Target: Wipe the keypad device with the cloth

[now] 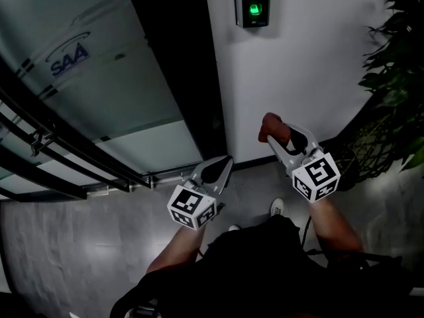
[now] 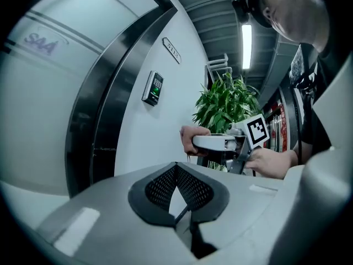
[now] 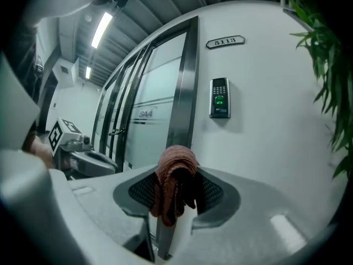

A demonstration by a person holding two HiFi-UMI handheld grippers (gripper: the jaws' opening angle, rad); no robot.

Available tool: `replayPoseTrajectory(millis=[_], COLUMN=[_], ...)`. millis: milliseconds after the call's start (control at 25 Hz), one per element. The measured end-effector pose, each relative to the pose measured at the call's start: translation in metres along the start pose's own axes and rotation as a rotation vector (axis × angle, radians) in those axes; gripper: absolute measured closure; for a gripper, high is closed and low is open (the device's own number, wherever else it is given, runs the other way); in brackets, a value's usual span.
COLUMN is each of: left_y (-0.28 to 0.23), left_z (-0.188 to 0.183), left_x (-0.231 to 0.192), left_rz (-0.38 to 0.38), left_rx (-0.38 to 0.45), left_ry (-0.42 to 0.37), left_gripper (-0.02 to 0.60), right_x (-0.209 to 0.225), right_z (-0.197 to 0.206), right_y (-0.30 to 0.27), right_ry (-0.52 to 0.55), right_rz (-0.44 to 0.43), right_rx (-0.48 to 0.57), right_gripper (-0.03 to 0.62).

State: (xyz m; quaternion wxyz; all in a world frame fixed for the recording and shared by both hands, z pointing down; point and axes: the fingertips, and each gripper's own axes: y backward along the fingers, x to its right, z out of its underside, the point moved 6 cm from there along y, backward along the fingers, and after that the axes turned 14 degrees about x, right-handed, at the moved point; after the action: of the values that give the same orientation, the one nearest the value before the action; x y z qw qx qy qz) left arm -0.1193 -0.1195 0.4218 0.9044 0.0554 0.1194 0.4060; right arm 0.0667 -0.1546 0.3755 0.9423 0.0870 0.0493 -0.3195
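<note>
The right gripper (image 1: 278,139) is clamping the reddish-brown cloth (image 3: 174,182) between its jaws, with the cloth bunching over the tips and hanging down, well below the keypad device (image 1: 254,4), which is glowing green on the white wall (image 1: 318,58). The left gripper (image 1: 224,167) is holding nothing, its jaws pressed together, lower still and left of the keypad device. A plate (image 3: 226,42) above the keypad device is reading "5113" — the frosted glass door (image 1: 99,78) to its left is showing "SAA" in blue
</note>
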Motion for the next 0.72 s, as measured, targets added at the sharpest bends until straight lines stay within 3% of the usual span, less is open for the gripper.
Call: replayPoseTrajectory(millis=[400,720], left_y=[0.005,0.007], left_z=[-0.003,-0.005], left_x=[0.039,0.094], left_rz=[0.003,-0.047], left_rx=[0.024,0.044], left_ry=[-0.022,-0.051], left_gripper=[0.566,0.566], right_x=[-0.021,-0.025], right_z=[-0.001,-0.004], right_y=[0.057,0.128], right_ry=[-0.075,-0.048], right_rz=[0.031,0.002], right_rx=[0.02,0.01], right_gripper=[0.447,0.447])
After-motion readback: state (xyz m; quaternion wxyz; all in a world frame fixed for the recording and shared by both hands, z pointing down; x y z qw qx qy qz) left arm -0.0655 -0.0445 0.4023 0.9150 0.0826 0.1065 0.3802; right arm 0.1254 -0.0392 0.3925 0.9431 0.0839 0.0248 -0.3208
